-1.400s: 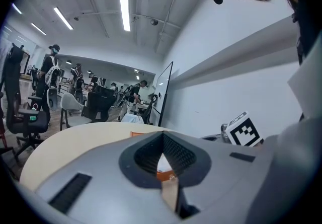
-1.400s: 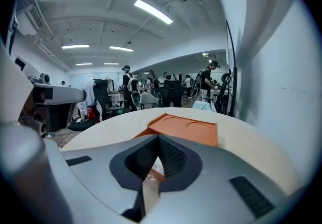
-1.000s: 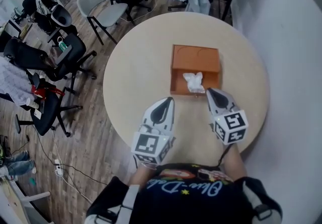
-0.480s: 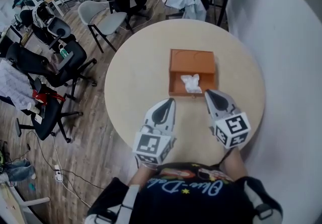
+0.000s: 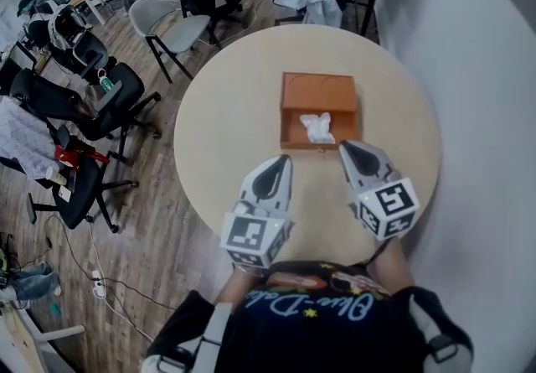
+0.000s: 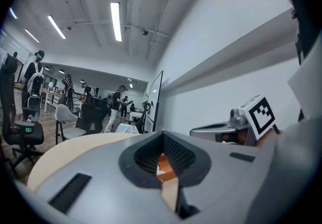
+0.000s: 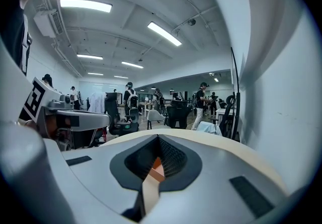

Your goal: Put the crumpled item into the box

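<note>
Head view, item (image 5: 318, 126) in box (image 5: 319, 91), nr R gripper (image 5: 346, 148)

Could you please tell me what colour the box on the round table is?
Orange-brown. The box shows best in the head view.

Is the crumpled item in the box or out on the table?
In the box: the white crumpled item lies inside the walls of the open orange box, toward its right side.
</note>
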`<state>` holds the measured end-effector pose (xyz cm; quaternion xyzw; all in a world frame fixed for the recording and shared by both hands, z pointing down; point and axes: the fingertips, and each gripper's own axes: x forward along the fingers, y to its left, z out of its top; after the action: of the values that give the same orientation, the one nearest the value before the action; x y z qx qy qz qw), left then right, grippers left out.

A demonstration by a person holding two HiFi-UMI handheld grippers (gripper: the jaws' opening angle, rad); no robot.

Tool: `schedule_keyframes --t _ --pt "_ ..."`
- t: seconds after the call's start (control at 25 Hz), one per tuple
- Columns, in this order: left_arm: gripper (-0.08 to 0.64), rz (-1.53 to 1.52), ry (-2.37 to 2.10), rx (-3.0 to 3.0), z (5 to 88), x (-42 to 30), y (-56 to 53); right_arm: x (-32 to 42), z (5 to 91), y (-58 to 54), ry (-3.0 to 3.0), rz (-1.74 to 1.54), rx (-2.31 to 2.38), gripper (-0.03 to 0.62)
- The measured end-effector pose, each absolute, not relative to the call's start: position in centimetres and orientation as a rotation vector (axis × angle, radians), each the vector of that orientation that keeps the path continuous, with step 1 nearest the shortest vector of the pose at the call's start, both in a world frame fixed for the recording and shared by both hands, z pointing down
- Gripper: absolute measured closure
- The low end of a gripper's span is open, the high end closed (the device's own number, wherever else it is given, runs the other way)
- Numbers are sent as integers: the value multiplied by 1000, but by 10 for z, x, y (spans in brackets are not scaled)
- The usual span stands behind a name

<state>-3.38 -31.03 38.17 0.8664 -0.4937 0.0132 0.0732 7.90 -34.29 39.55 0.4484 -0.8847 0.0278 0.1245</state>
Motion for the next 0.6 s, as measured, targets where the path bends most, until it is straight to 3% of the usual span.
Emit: schedule_keyframes --t 0.6 --pt "568 63 -1424 2646 384 -16 -304 84 385 -331 -2611 77 1344 594"
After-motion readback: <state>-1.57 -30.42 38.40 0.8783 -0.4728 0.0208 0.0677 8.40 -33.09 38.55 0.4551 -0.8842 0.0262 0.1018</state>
